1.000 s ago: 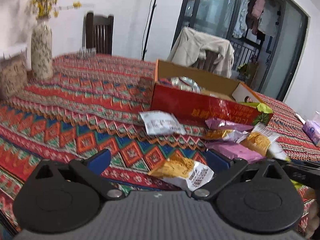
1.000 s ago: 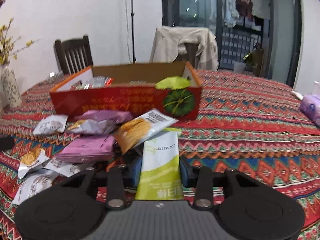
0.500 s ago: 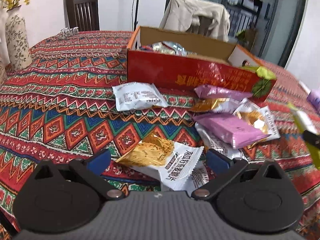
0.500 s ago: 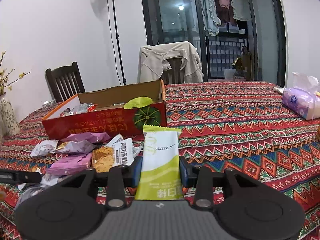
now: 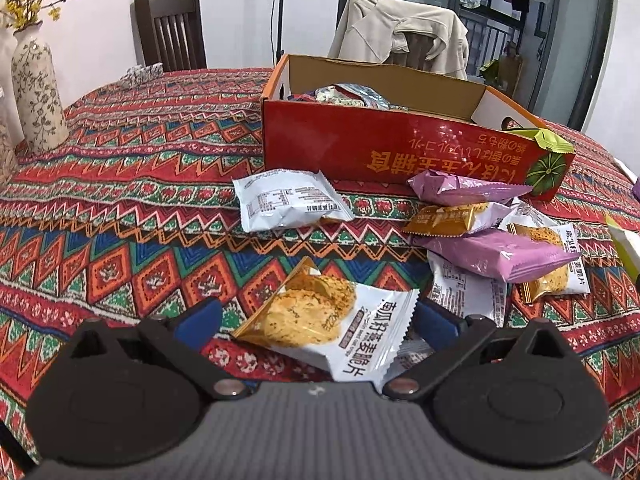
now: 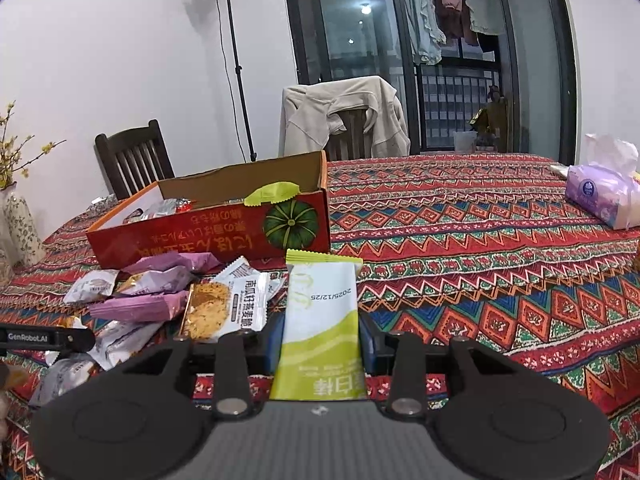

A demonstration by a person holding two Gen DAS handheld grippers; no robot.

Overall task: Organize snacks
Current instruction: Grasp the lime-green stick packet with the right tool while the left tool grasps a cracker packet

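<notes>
The right gripper (image 6: pixel 322 340) has its jaws pinching a green-and-white foil snack sachet (image 6: pixel 320 320), held above the bench short of the red cardboard box (image 6: pixel 224 228). The left gripper (image 5: pixel 318 318) has its jaws spread around an orange-and-white crisp packet (image 5: pixel 324 320) near the bench's front edge. Slippery foil could slide free before reaching the box.

vase (image 5: pixel 36 96) | chair (image 5: pixel 170 32) | draped jacket (image 6: pixel 340 114) | tissue pack (image 6: pixel 602 196) | lamp stand (image 6: pixel 236 60)
</notes>
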